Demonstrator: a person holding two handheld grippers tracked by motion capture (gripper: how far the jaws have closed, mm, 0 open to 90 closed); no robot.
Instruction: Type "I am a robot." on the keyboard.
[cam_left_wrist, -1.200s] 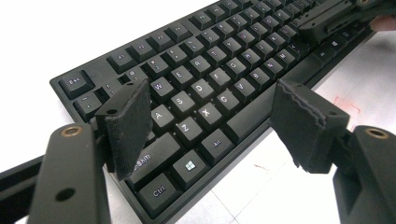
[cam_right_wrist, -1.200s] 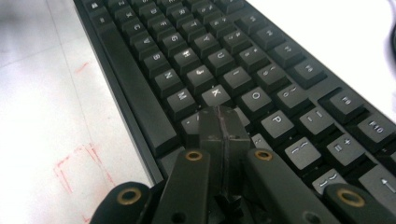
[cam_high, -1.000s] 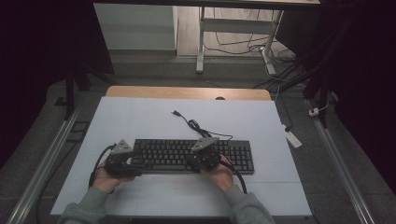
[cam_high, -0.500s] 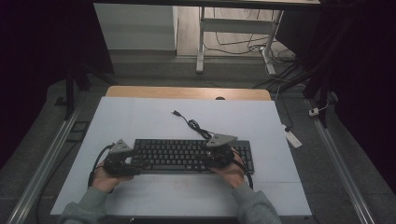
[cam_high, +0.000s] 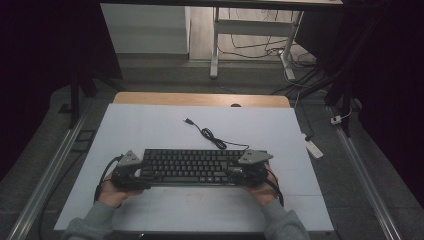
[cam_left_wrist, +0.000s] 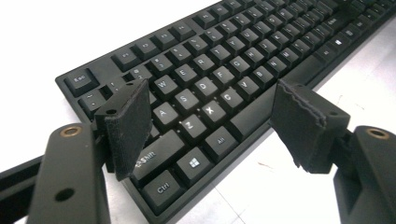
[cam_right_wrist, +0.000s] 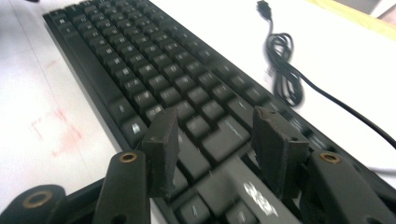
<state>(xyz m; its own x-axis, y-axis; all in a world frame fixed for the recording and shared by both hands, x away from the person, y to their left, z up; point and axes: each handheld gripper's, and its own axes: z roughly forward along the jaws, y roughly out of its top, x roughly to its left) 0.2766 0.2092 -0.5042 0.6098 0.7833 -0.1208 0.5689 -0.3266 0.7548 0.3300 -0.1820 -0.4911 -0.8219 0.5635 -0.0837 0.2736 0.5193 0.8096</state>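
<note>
**Still unsecured: a keyboard flanked by two open tongs**

Broadly, the white table is where the biggest risk lies: the black keyboard lies flat near the person's edge of it, and it could be pushed across the smooth surface if one end is pressed before the other.

Next, the keyboard itself is long and is met only at its two ends. If it is lifted by one end alone, it would be expected to tilt and slide out.

At its left end, the left gripper is held with its jaws spread wide over the Shift and Z keys, nothing pressed between them. The pads sit above keycaps, so a closing there may depress or pop keys rather than seize the body.

At the right end, the right gripper is seen with jaws parted and nothing clamped; they have just been opening, and the blurred view suggests the aim is not yet settled.

Lastly, the loose cable runs coiled from the keyboard's back edge to a plug farther up the table. It could be dragged or snagged if the keyboard is moved.
</note>
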